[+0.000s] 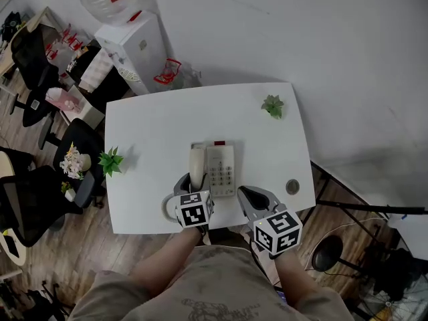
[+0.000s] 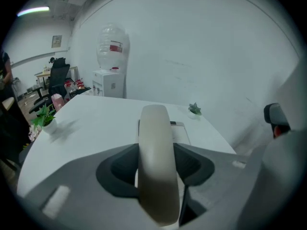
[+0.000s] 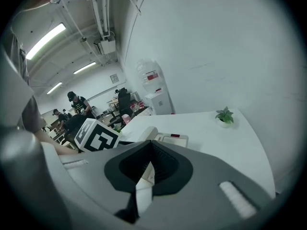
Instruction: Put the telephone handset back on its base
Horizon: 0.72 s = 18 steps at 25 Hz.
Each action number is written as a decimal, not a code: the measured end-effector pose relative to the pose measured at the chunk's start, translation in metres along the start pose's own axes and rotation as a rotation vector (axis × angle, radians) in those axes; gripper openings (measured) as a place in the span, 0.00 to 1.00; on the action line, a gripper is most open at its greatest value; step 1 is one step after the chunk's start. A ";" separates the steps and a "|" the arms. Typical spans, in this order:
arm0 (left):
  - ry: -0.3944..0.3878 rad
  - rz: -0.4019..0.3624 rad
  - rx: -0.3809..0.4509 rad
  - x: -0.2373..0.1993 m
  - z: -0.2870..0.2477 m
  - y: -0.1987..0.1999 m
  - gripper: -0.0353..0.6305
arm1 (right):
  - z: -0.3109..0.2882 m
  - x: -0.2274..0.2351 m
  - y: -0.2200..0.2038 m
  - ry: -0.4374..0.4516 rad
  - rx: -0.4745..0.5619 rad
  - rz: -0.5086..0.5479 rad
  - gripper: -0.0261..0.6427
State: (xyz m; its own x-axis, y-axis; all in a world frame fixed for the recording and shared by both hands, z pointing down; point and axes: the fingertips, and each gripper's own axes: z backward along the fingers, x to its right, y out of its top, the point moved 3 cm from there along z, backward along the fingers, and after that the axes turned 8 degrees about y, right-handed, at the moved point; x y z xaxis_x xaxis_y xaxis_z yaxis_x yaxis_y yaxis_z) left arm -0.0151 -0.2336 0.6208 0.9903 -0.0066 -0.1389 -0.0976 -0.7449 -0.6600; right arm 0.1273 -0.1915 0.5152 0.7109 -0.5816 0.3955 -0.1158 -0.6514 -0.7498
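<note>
Pinching the near end of the handset (image 1: 196,166), my left gripper (image 1: 190,190) had both jaws clamped on it. The handset lay along the left side of the base (image 1: 221,170), and I couldn't tell whether it was fully seated. My call for doing this well was to keep it parallel to the base's cradle, bring both ends down evenly, and open only once it sat flat. The right gripper (image 1: 248,197), just off the base's near right corner, had its jaws pressed together on nothing.
</note>
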 end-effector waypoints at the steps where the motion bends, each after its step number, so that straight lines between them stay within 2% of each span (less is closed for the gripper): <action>1: 0.013 -0.005 0.005 0.000 -0.005 0.000 0.38 | 0.000 0.002 -0.001 -0.001 -0.005 -0.002 0.08; 6: 0.079 -0.034 0.026 -0.005 -0.027 -0.002 0.38 | -0.001 0.011 -0.006 -0.005 -0.026 -0.008 0.08; 12: 0.090 -0.029 -0.003 -0.006 -0.046 -0.008 0.38 | -0.001 0.021 -0.012 0.000 -0.048 -0.012 0.08; 15: 0.097 -0.019 0.012 -0.003 -0.050 -0.012 0.38 | 0.000 0.026 -0.013 -0.001 -0.055 -0.012 0.08; 18: 0.114 -0.057 0.035 -0.003 -0.055 -0.013 0.39 | -0.002 0.027 -0.015 0.006 -0.058 -0.012 0.08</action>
State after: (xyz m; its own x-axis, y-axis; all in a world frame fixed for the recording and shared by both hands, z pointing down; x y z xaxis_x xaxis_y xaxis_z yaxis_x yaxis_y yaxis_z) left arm -0.0119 -0.2606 0.6699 0.9990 -0.0421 -0.0165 -0.0419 -0.7225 -0.6901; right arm 0.1467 -0.1983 0.5377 0.7080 -0.5762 0.4082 -0.1472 -0.6858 -0.7128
